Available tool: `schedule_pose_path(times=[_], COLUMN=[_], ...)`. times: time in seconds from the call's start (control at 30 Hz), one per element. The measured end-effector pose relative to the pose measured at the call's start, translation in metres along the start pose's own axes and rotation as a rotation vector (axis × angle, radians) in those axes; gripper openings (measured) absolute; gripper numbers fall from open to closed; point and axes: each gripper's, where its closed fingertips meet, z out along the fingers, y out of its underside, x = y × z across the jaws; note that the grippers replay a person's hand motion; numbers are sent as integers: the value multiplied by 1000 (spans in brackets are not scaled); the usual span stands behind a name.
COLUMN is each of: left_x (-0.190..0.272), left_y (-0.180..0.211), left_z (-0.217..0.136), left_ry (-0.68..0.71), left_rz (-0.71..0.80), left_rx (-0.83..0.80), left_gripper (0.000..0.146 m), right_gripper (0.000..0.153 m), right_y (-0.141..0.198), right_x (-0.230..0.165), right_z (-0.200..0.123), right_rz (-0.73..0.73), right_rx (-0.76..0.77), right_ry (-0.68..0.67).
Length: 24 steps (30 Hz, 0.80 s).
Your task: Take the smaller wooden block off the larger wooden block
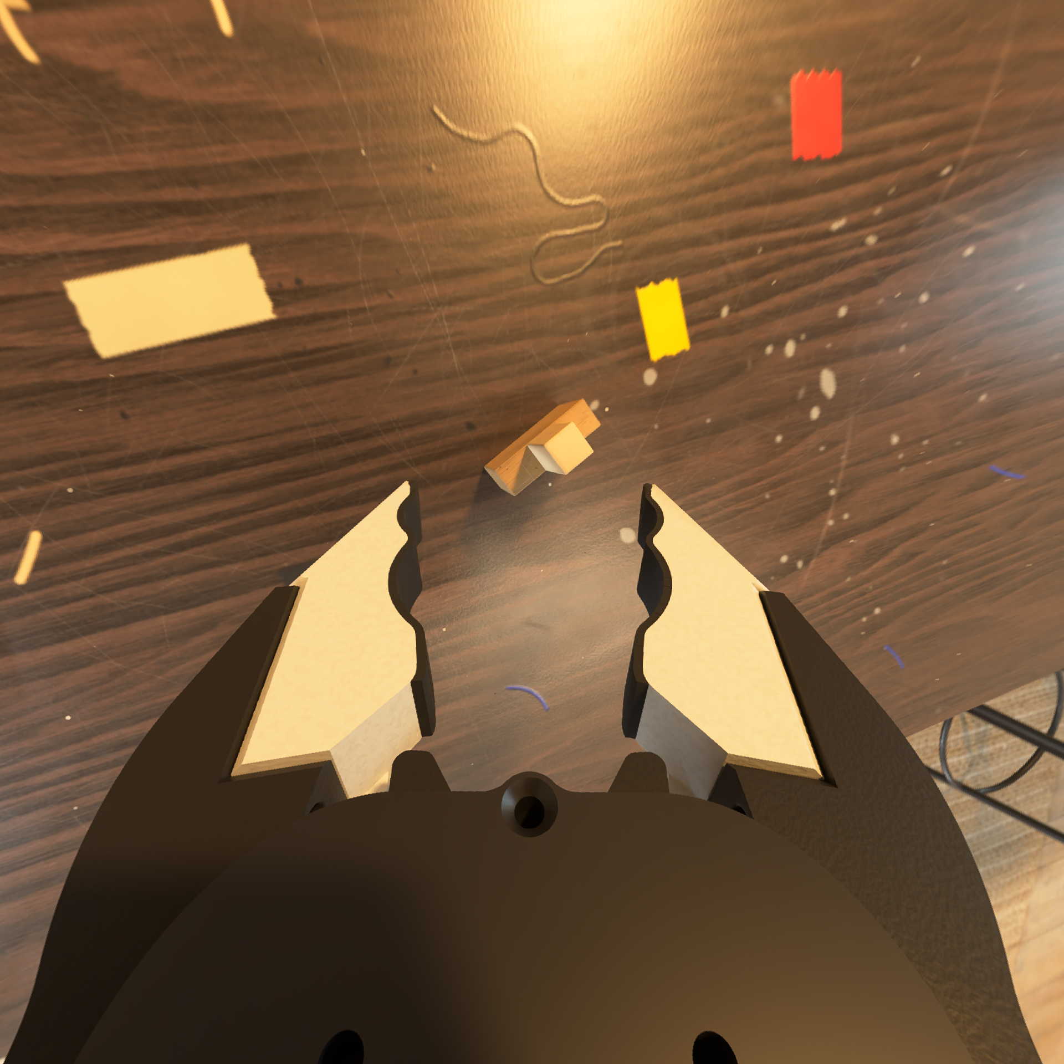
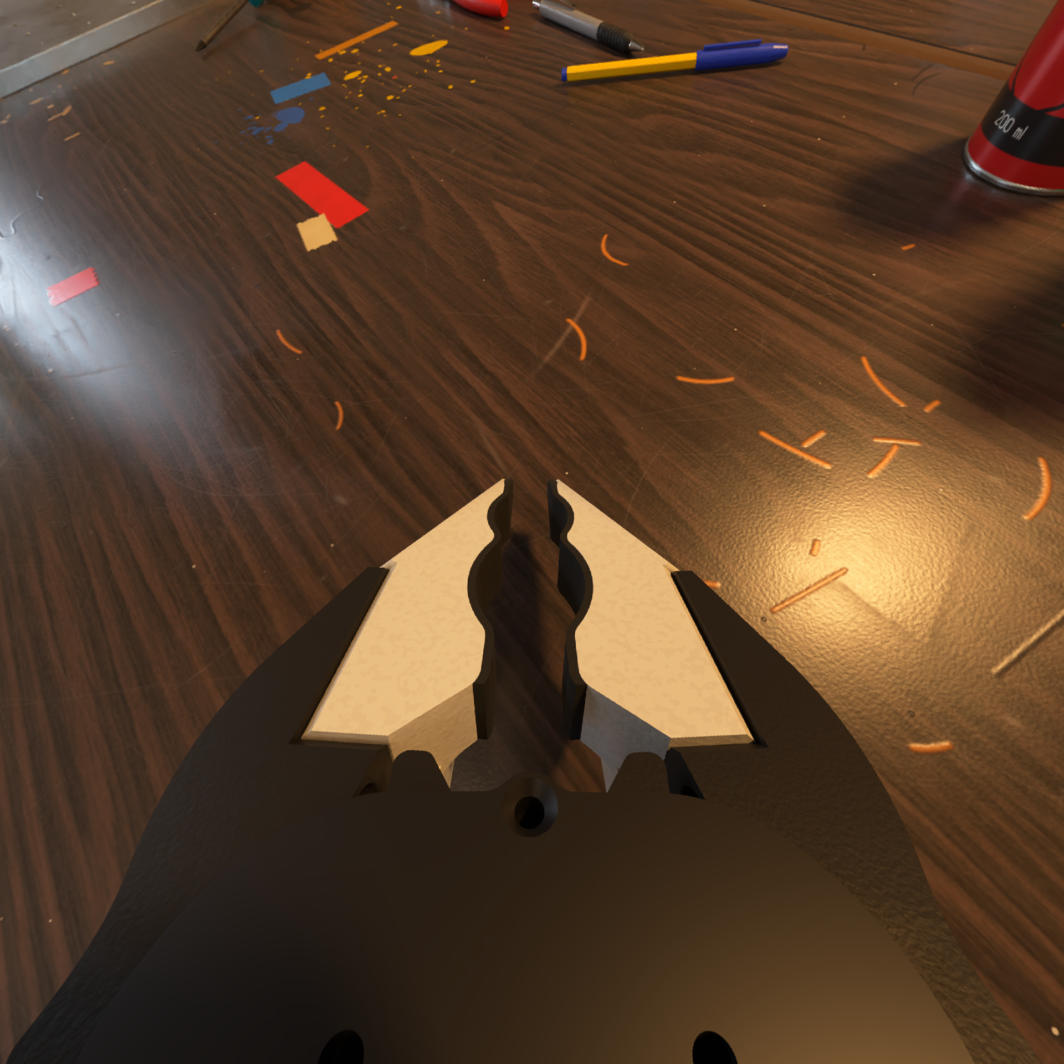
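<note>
In the left wrist view a long, flat, larger wooden block lies slantwise on the dark wooden table. A pale, smaller wooden block sits on top of it, near its right half. My left gripper is open and empty, above the table, with the blocks just beyond and between its fingertips. My right gripper is shut with only a narrow gap between its fingers and holds nothing. The blocks do not show in the right wrist view.
In the left wrist view, yellow tape, red tape, a beige patch and a string lie flat; the table edge is at the right. In the right wrist view, a pen and a red can stand far off.
</note>
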Motion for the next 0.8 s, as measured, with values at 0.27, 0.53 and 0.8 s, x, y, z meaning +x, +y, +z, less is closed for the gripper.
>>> schedule_pose_path(times=[0.27, 0.53, 0.8], left_x=[16, 2, -1], left_y=[-11, -7, 5], left_z=[-19, -17, -6], left_ry=[107, -111, -168], left_rz=[24, 172, 8], left_rx=[157, 66, -56], left_gripper=[51, 48, 65], right_gripper=[12, 12, 12], right_y=[-1, -2, 0], right_x=[-1, -1, -4], right_z=[-1, -2, -1], right_rz=[-1, -1, -8], right_rx=[6, 9, -2], right_ry=[-4, -3, -13])
